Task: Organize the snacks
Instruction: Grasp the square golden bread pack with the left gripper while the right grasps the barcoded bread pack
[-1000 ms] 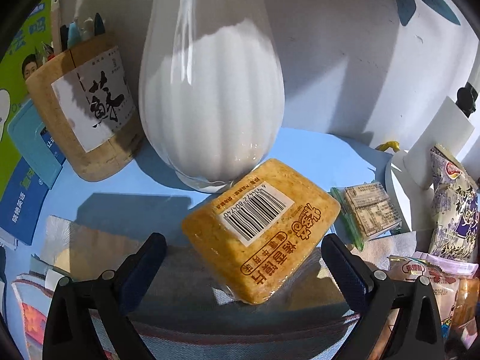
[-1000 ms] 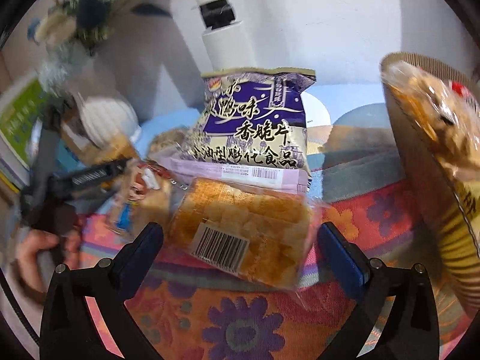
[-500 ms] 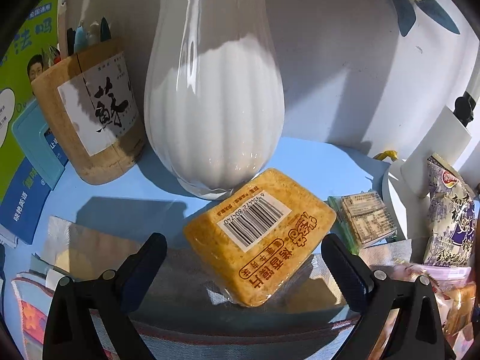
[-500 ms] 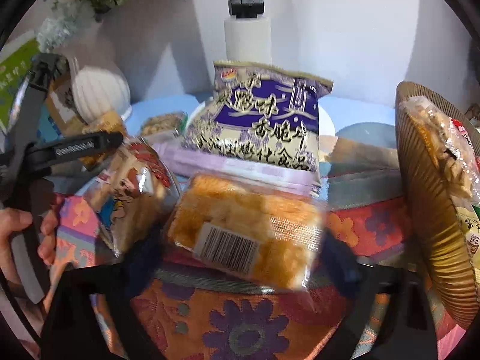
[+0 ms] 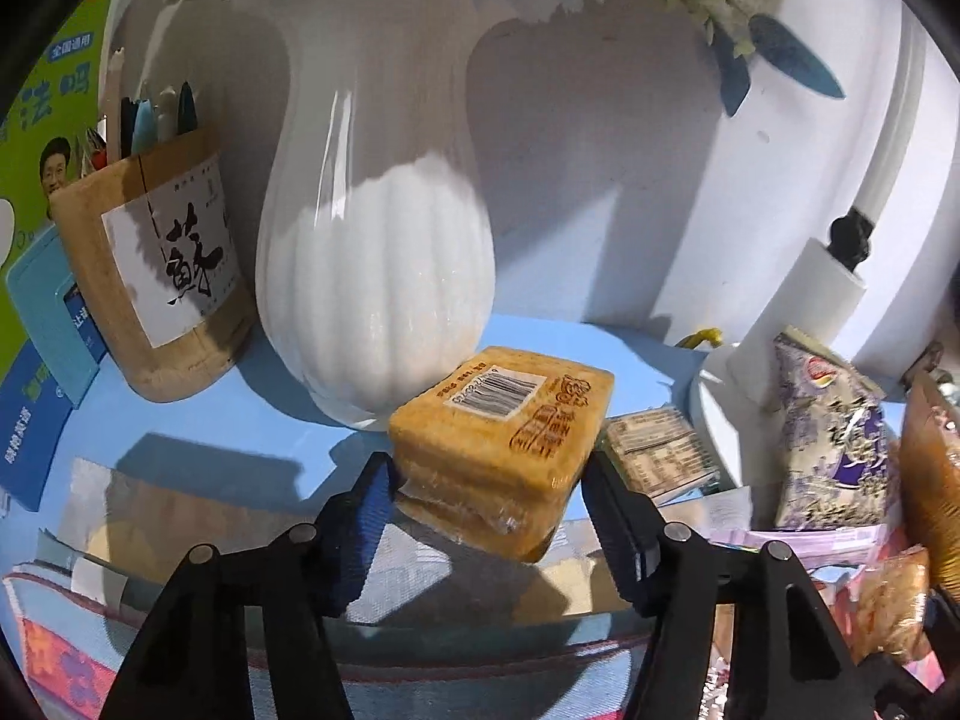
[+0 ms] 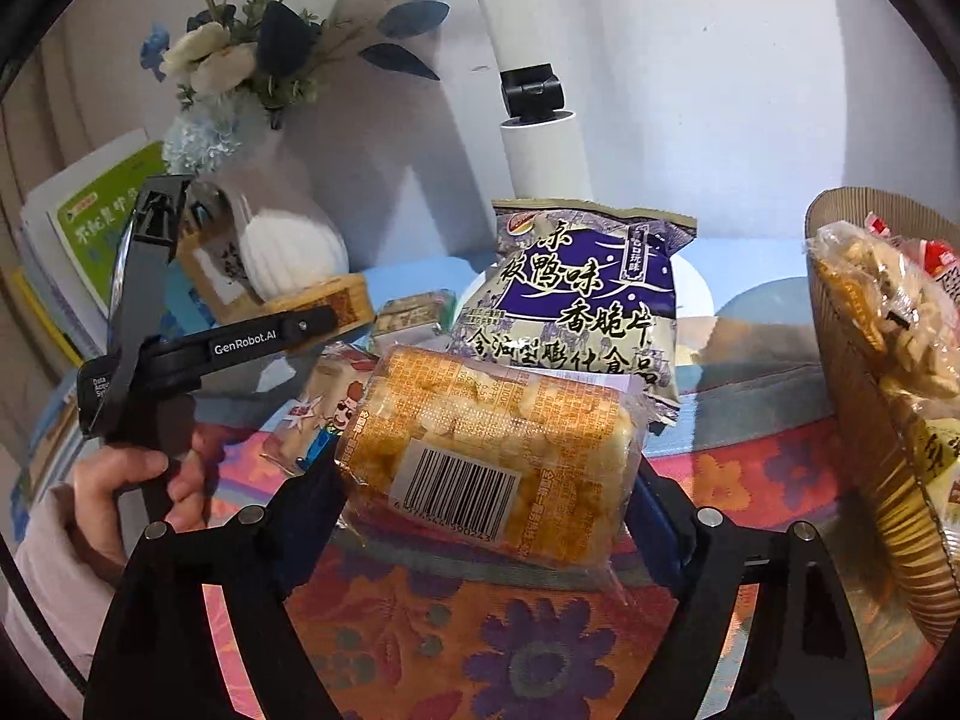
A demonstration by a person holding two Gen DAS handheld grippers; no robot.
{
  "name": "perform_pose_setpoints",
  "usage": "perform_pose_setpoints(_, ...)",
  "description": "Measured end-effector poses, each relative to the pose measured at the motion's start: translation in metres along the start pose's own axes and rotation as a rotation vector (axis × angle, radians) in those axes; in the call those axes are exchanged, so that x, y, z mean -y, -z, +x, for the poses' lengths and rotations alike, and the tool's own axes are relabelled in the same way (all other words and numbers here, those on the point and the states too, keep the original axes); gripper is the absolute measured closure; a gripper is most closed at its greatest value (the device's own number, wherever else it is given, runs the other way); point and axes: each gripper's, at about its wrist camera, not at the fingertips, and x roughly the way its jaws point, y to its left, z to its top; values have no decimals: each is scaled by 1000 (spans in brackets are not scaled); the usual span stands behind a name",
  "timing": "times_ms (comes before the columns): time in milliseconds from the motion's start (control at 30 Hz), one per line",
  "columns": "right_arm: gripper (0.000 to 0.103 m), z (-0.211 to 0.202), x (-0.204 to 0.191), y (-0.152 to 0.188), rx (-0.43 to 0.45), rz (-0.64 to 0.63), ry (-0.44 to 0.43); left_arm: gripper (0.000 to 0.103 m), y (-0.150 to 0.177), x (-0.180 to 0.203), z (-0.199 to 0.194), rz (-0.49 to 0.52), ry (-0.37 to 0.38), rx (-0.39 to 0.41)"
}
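Note:
My left gripper [image 5: 486, 480] is shut on a flat golden cracker pack [image 5: 504, 420] with a barcode label and holds it lifted off the cloth in front of the white vase [image 5: 372, 276]. The pack also shows in the right wrist view [image 6: 324, 300]. My right gripper [image 6: 486, 474] is shut on an orange crouton snack pack [image 6: 480, 444] with a barcode, raised above the flowered cloth. A purple chip bag [image 6: 576, 294] stands behind it. A corrugated basket [image 6: 864, 420] at the right holds snack bags.
A wooden pen holder [image 5: 156, 264] stands left of the vase, with books behind it. A small green-edged snack pack [image 5: 660, 456], a cartoon-printed snack [image 6: 324, 408], a white paper-towel stand [image 6: 540, 144] and a white plate [image 5: 714, 414] crowd the blue table.
Both grippers closed from wide open onto their packs and lifted them. The left view rose and tilted up; the right pack came up off the cloth.

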Motion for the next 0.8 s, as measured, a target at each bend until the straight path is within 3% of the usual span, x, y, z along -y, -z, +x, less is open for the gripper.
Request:
perform_pose_setpoints(133, 19, 0, -2, -2, 2, -3, -16, 45, 0, 0, -7, 2, 38, 29)
perform_pose_setpoints(267, 19, -2, 1, -1, -6, 4, -36, 45, 3, 4, -13, 28, 194, 29)
perform_pose_setpoints(400, 19, 1, 5, -1, -19, 20, -53, 44, 4, 19, -9, 90, 184, 1)
perform_pose_setpoints(467, 19, 1, 6, 0, -24, 27, -59, 34, 4, 23, -6, 106, 168, -11)
perform_pose_setpoints(567, 19, 5, 6, 0, -35, 28, -63, 28, 3, 29, -1, 122, 178, -21)
perform_pose_setpoints(700, 19, 8, 4, 0, -47, 22, -62, 28, 3, 33, 7, 131, 170, -56)
perform_pose_setpoints(767, 19, 9, 4, 0, -51, 23, -62, 43, 5, 30, 5, 124, 167, -53)
perform_pose_setpoints(800, 19, 10, 4, 0, -52, 24, -64, 43, 5, 28, 5, 119, 180, -55)
